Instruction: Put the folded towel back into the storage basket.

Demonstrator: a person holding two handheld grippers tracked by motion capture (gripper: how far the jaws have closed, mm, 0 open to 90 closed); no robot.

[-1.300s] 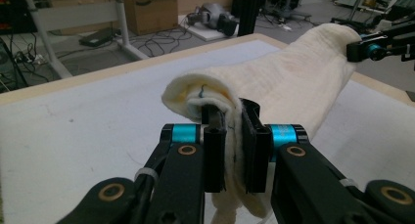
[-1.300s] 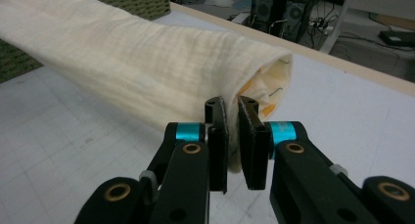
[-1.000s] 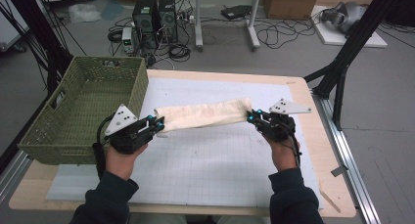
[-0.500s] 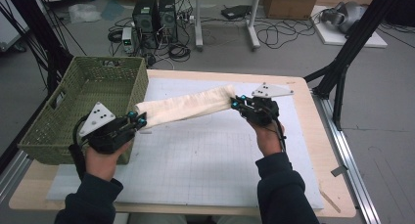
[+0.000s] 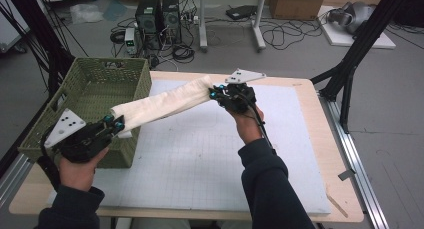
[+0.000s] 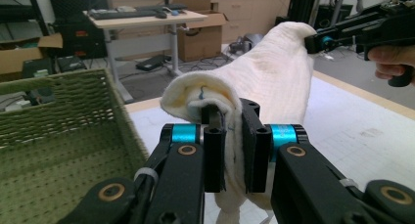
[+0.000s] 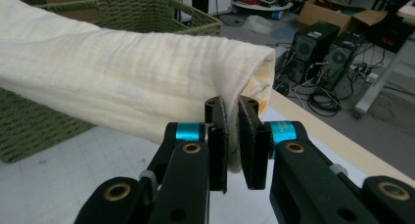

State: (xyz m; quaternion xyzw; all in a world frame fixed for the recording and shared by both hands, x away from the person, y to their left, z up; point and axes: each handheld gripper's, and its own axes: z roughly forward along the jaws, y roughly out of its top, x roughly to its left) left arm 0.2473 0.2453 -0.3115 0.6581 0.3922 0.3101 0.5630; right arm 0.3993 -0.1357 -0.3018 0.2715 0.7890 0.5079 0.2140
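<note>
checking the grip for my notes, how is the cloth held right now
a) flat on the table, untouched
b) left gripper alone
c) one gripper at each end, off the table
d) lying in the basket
c: the left gripper and the right gripper each clamp one end of the cloth, which spans between them above the table.

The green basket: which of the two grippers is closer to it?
Left. The left gripper hangs right over the near corner of the green basket, clamping one end of the towel; the right gripper holds the other end over the table's middle.
</note>
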